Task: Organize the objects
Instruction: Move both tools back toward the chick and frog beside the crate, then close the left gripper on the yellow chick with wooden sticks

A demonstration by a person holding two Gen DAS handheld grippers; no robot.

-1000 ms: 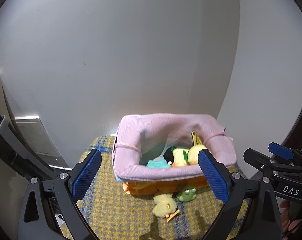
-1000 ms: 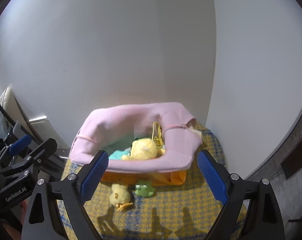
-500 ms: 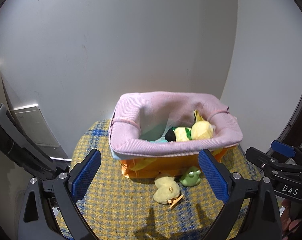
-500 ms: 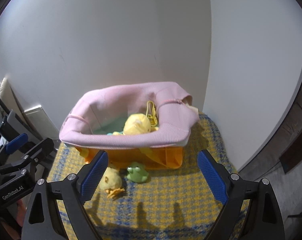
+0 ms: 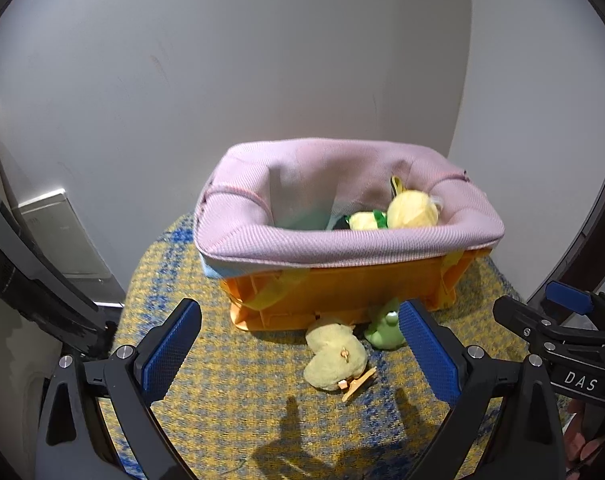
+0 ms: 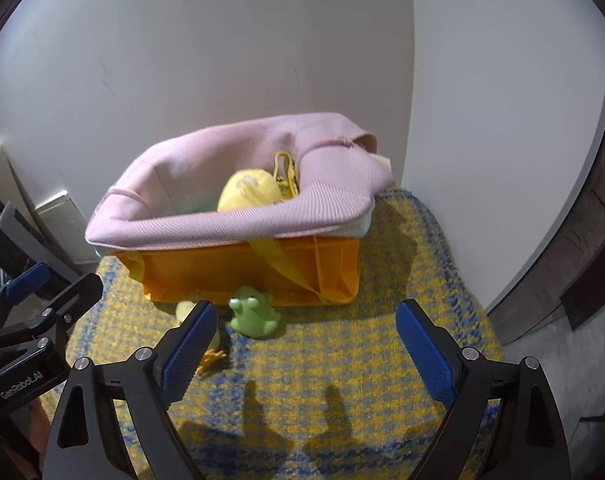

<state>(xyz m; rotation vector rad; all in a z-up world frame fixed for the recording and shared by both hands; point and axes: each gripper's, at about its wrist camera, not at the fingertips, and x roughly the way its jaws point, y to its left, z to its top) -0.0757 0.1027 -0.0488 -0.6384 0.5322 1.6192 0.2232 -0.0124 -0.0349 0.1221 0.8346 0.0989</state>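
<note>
On the yellow-and-blue woven mat (image 6: 402,280), just before the orange crate (image 6: 238,268) lined with pink knit cloth (image 5: 342,240), lay a soft yellow duck (image 5: 334,356) and a smooth green frog (image 6: 252,312). The frog sat ahead and left of the right gripper (image 6: 306,344), the duck ahead of the left gripper (image 5: 298,352), lengthwise toward it; both gaped wide and empty.
</note>
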